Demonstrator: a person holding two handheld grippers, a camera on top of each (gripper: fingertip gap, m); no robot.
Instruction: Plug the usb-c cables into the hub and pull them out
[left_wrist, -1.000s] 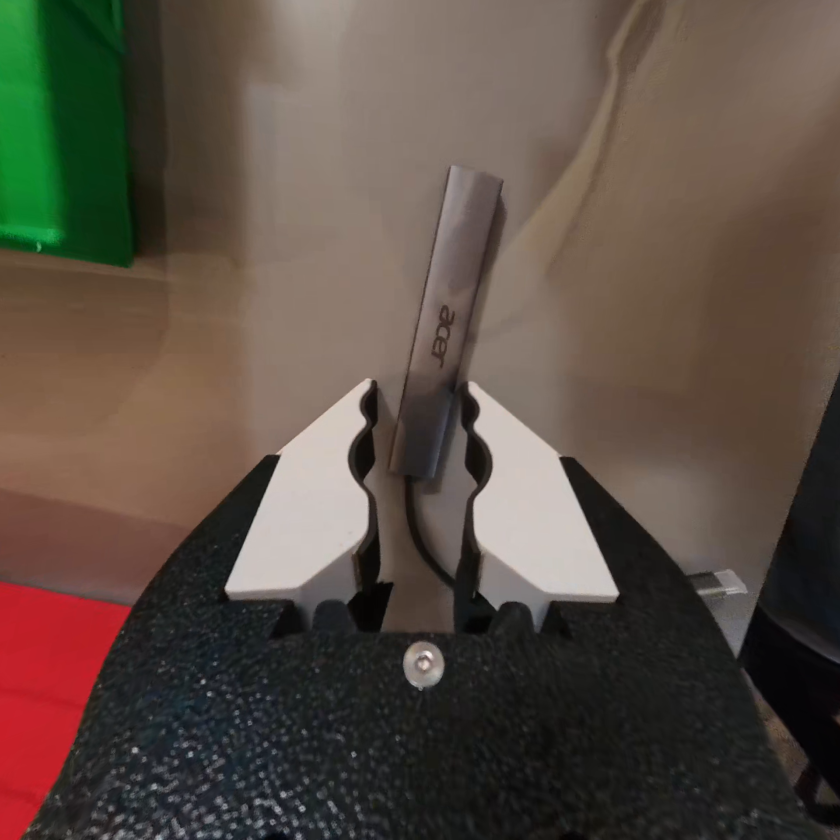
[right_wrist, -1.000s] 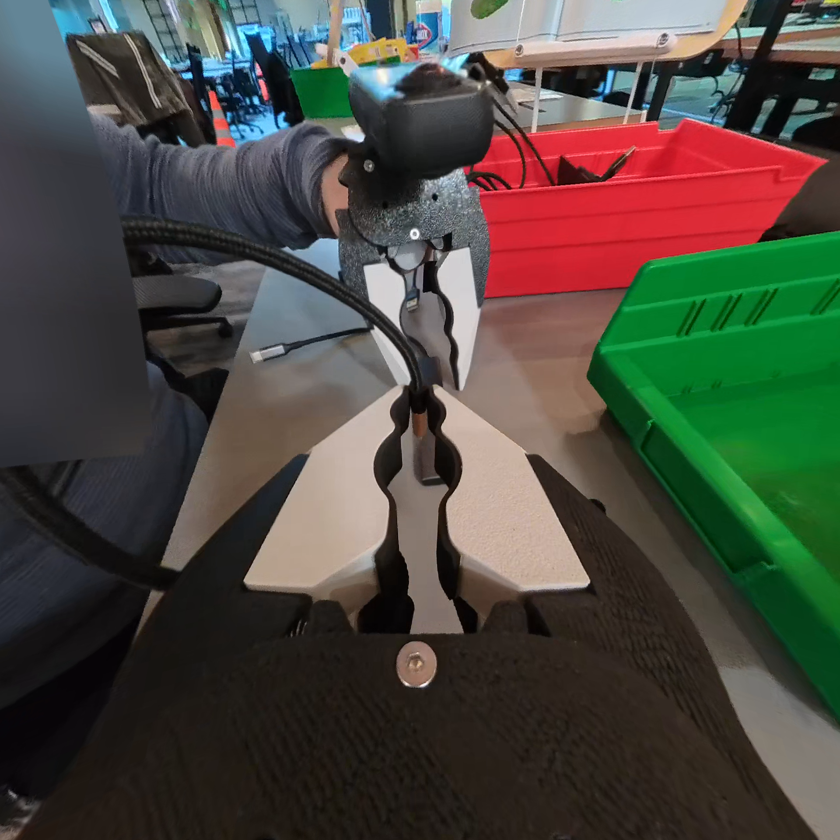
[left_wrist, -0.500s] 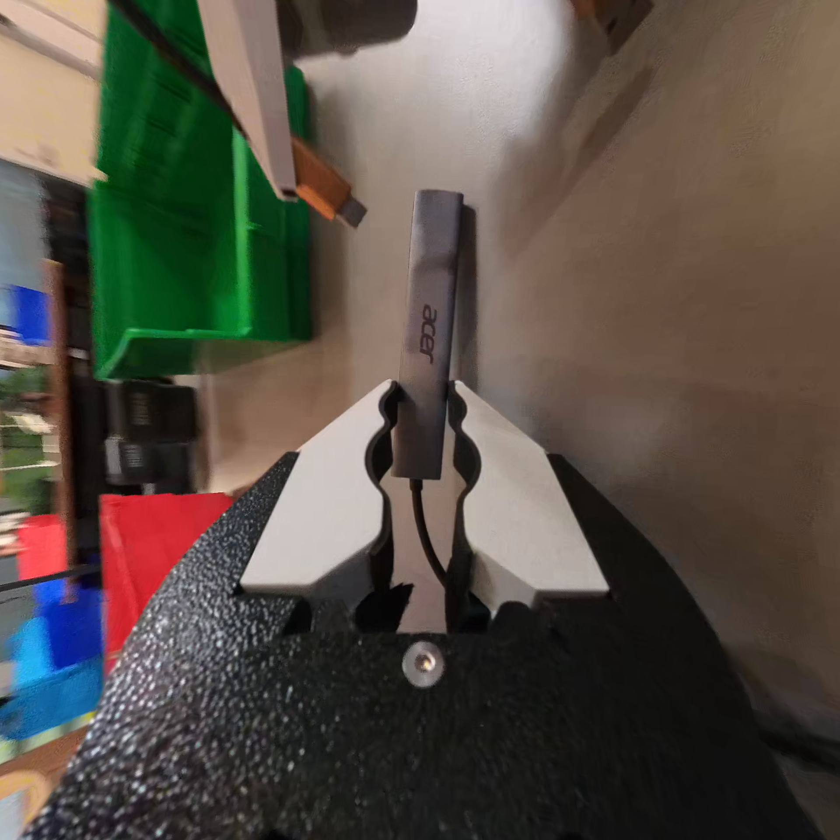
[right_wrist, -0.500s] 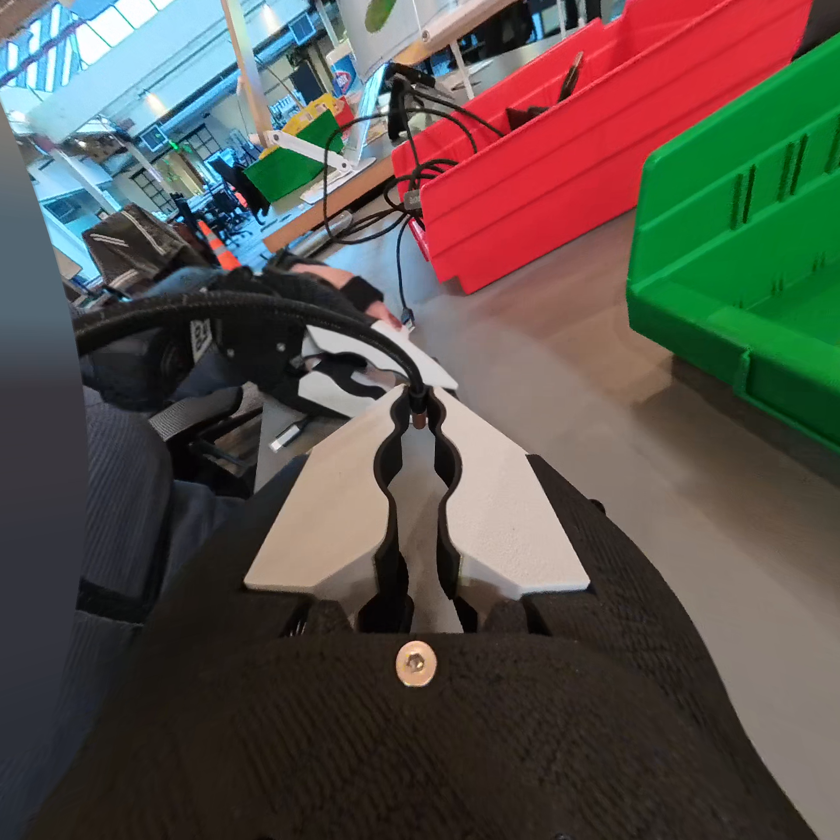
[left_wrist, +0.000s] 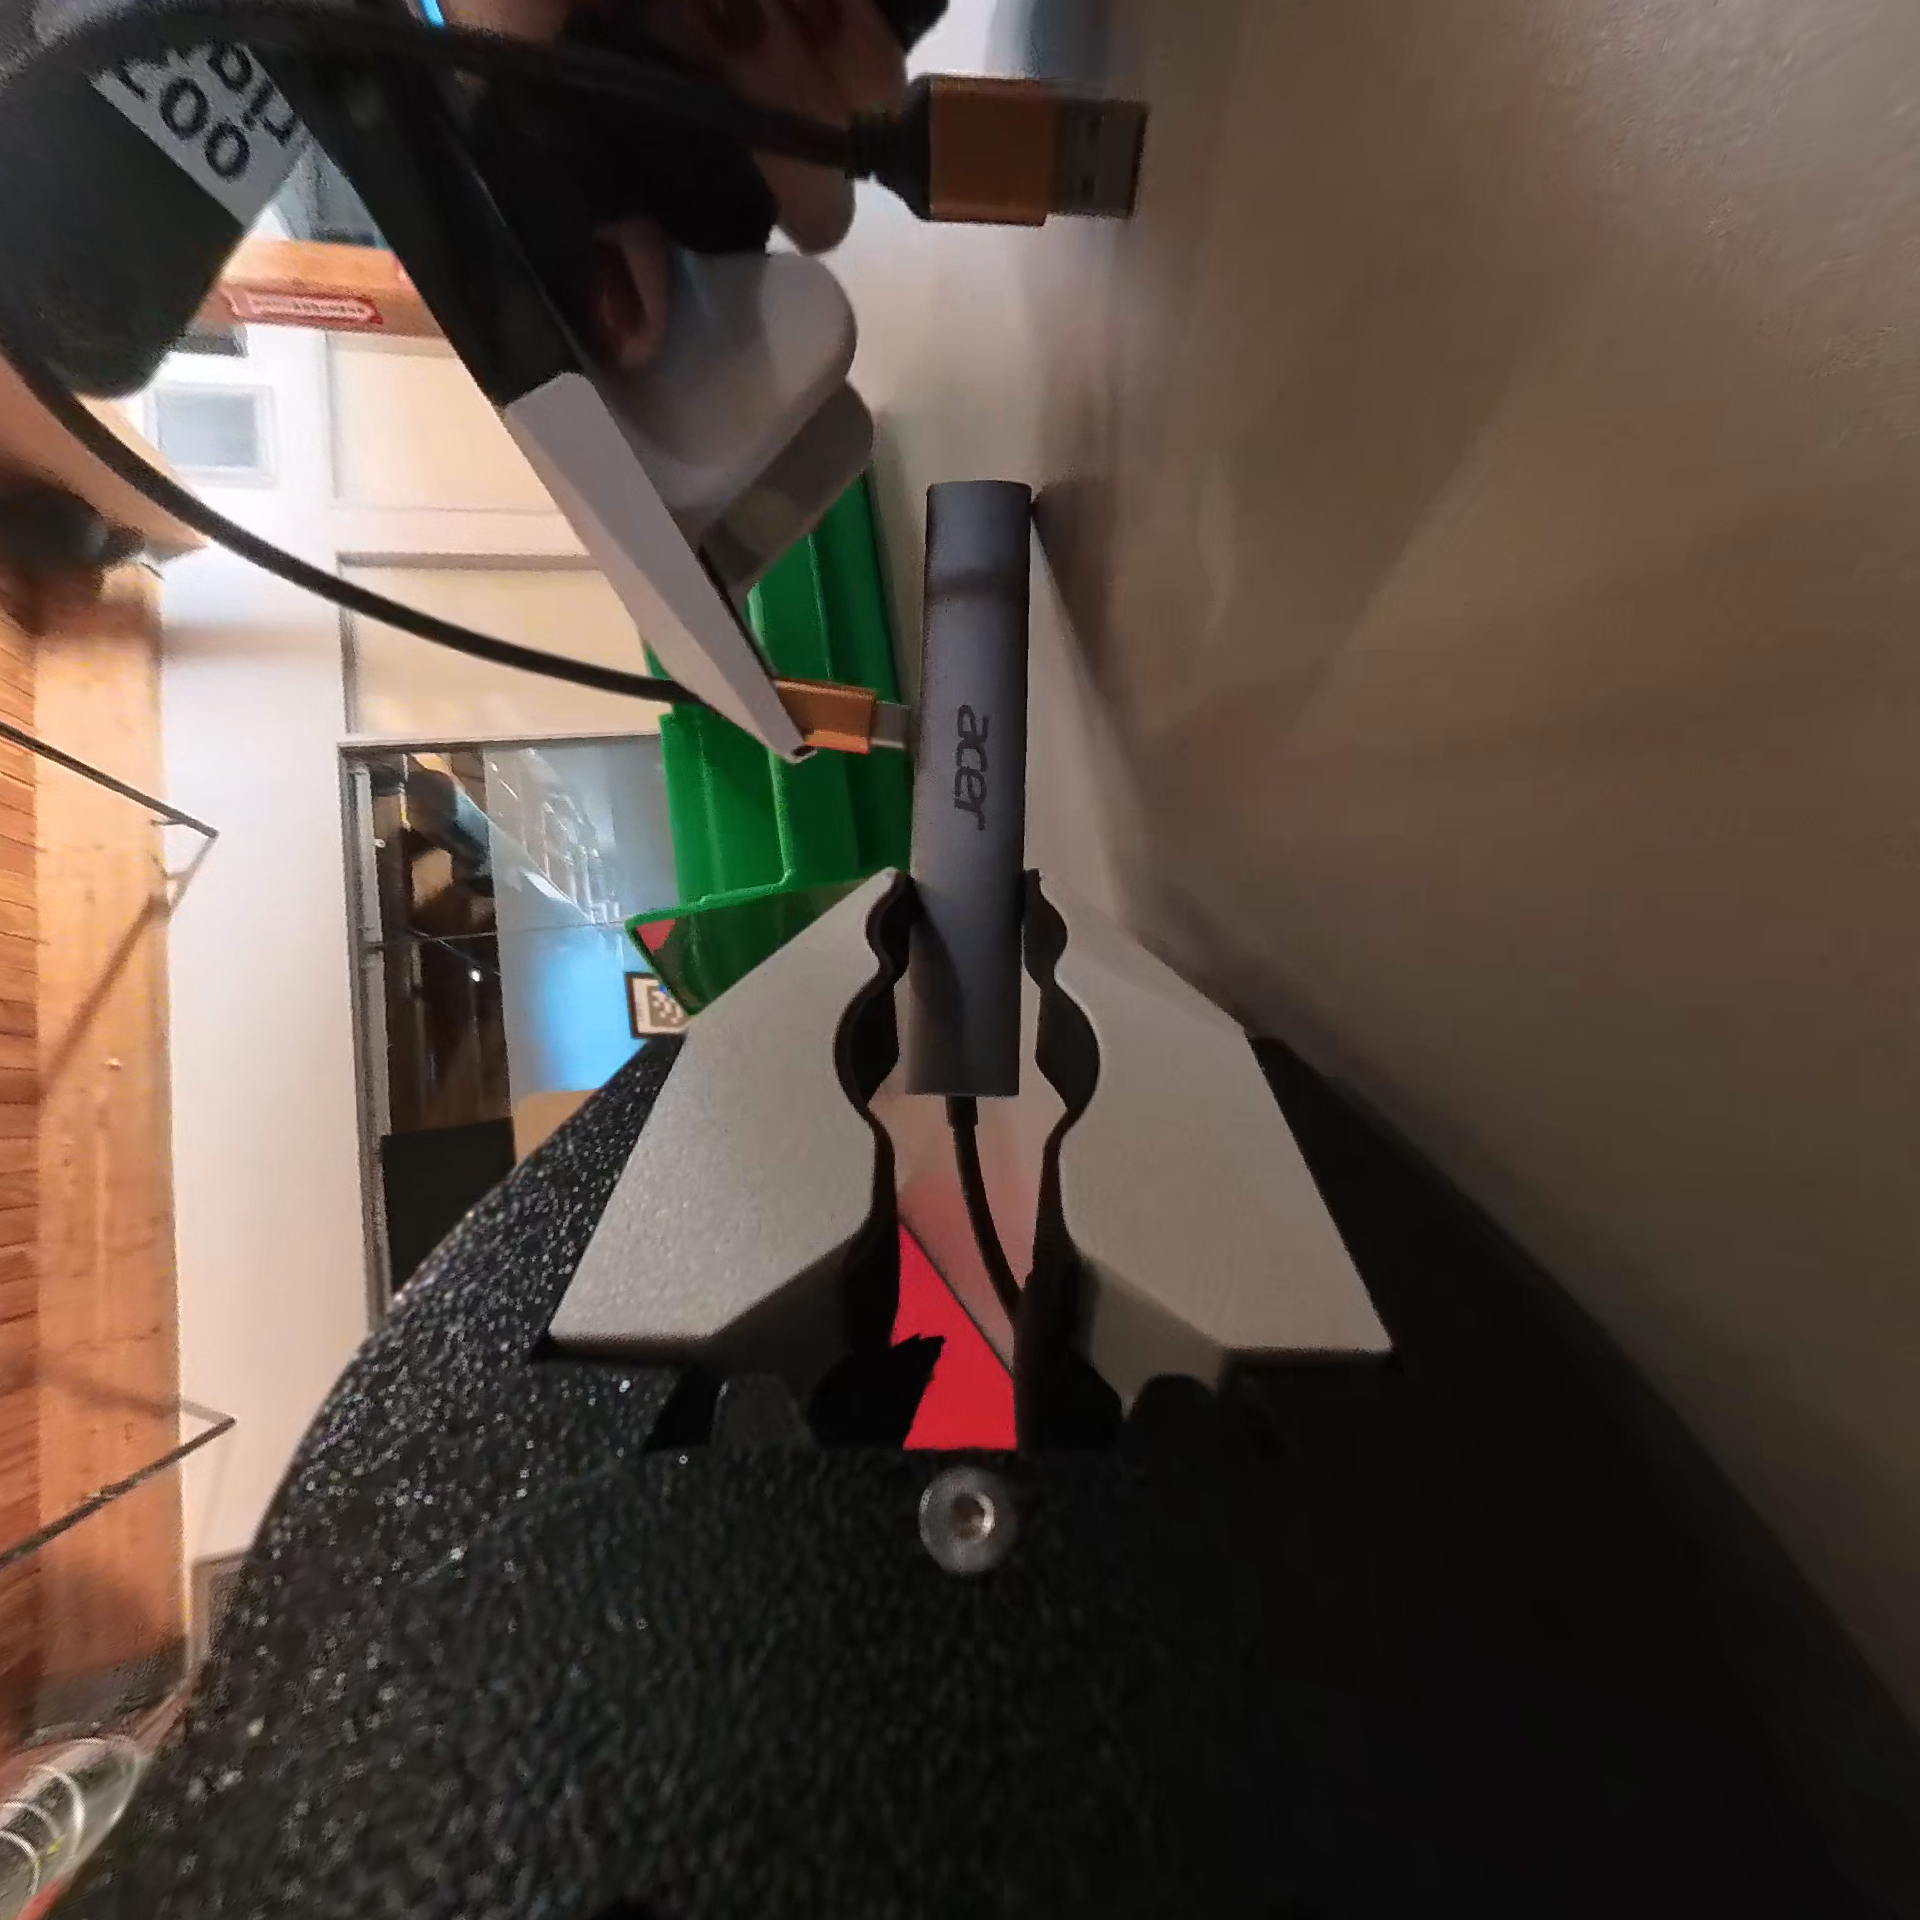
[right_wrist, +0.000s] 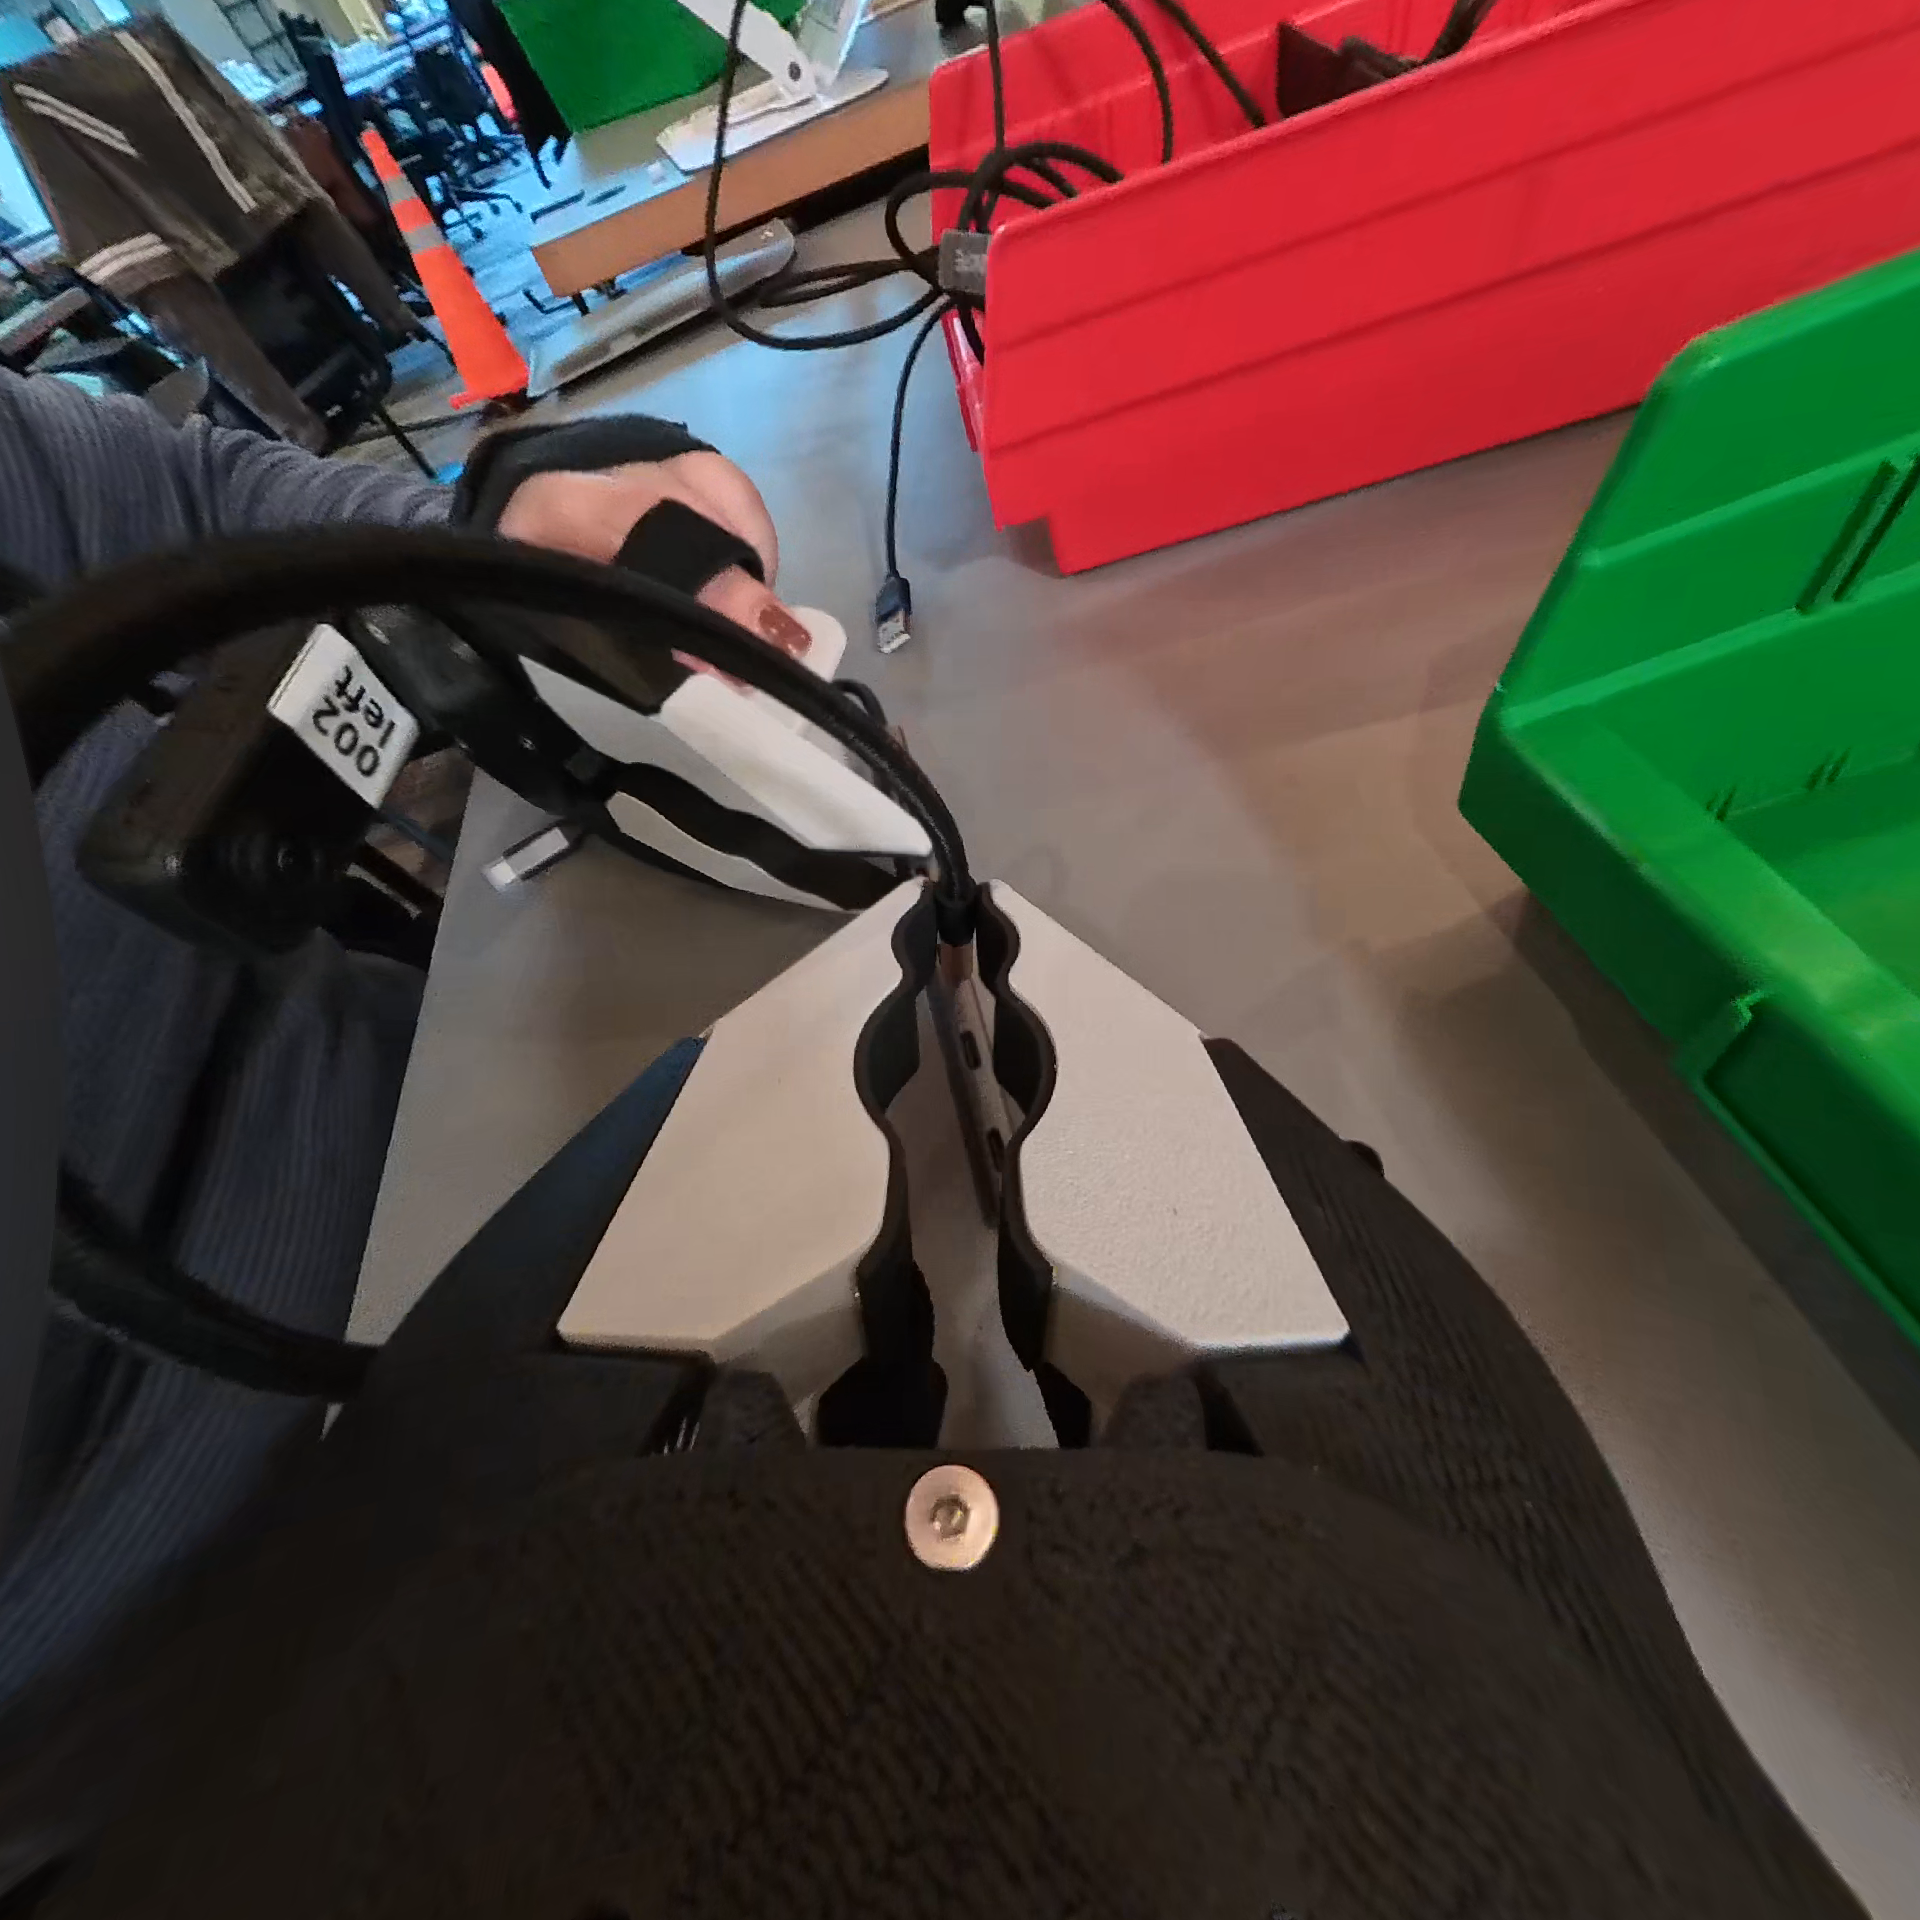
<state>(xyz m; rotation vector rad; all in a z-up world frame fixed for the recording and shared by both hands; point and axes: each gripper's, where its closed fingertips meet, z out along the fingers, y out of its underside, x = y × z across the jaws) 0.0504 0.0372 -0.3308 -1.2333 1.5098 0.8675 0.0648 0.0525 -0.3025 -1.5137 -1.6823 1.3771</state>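
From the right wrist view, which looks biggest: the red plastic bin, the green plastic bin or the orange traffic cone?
1. Red plastic bin and green plastic bin: alike; the green is cropped and nearer, so unsure.
2. Orange traffic cone: smallest, though it stands farther off.

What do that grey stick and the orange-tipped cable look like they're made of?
The hub looks like brushed metal, probably aluminium: dull grey with soft sheen. The cable seems braided fabric, matte and woven; its orange plug shell looks like metal, though coloured plastic is possible.
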